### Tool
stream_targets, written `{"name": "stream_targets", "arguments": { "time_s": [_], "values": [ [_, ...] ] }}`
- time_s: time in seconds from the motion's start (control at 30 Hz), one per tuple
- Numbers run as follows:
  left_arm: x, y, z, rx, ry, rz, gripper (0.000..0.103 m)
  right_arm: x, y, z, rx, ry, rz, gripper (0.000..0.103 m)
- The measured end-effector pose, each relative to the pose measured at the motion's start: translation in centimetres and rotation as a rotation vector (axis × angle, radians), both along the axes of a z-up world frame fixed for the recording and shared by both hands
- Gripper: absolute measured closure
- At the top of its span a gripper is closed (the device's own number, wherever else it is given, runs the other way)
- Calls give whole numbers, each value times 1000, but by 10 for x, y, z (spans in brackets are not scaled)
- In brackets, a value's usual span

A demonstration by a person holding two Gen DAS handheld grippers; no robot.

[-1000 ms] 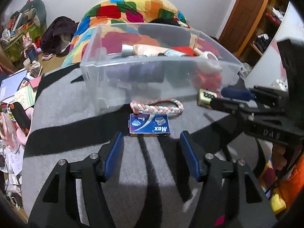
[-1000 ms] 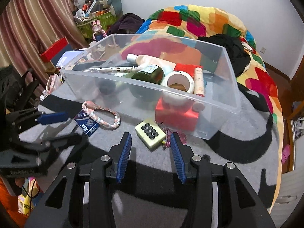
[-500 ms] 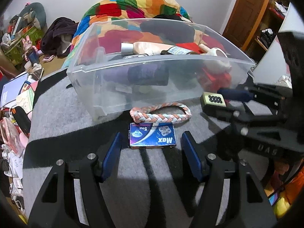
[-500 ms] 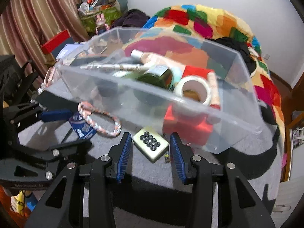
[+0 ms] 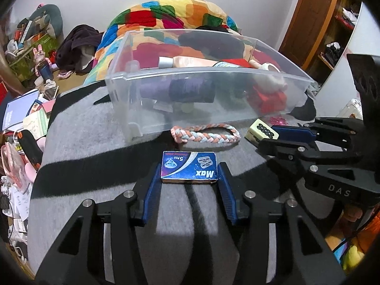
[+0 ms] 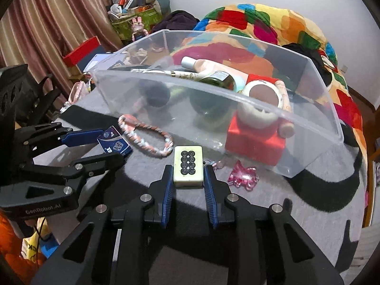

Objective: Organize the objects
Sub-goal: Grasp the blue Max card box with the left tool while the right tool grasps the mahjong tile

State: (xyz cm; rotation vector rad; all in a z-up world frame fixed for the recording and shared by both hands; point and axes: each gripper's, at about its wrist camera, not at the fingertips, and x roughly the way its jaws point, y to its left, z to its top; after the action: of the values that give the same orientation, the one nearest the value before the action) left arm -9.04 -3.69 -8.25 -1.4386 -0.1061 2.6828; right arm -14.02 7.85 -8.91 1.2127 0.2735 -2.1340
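A blue "Max" razor-blade box (image 5: 189,166) lies on the grey cloth between the blue pads of my left gripper (image 5: 188,178), which touch its two sides. A cream mahjong tile (image 6: 188,166) with black circles sits between the pads of my right gripper (image 6: 188,178), which press its sides. The box (image 6: 114,143) and tile (image 5: 261,130) show in the other views too. A braided pink-and-white rope ring (image 5: 205,135) lies in front of the clear plastic bin (image 5: 133,80).
The bin (image 6: 308,128) holds a bottle, a tape roll, a red block and a tube. A pink trinket (image 6: 243,178) lies on the cloth right of the tile. Clutter and books lie left of the bed; a colourful quilt is behind the bin.
Both grippers moved forward and down. The left one closed around the blue box; the right one closed around the mahjong tile.
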Motion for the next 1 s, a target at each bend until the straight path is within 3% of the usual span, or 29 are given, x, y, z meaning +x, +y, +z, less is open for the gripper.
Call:
{"name": "stream_targets", "arguments": {
  "time_s": [0.33,0.43,0.6,0.77,1.0],
  "values": [
    [17,5,19,14,61,-2,56,20,13,17,-33,28,3,80],
    [19,7,27,12,81,-12,56,29,16,18,-5,42,25,80],
    [22,12,34,9,97,-29,56,37,22,3,63,-17,59,79],
    [24,13,39,9,109,-28,56,38,32,14,44,1,25,68],
    [23,10,46,22,133,-12,56,34,15,22,29,53,33,67]
  ]
}}
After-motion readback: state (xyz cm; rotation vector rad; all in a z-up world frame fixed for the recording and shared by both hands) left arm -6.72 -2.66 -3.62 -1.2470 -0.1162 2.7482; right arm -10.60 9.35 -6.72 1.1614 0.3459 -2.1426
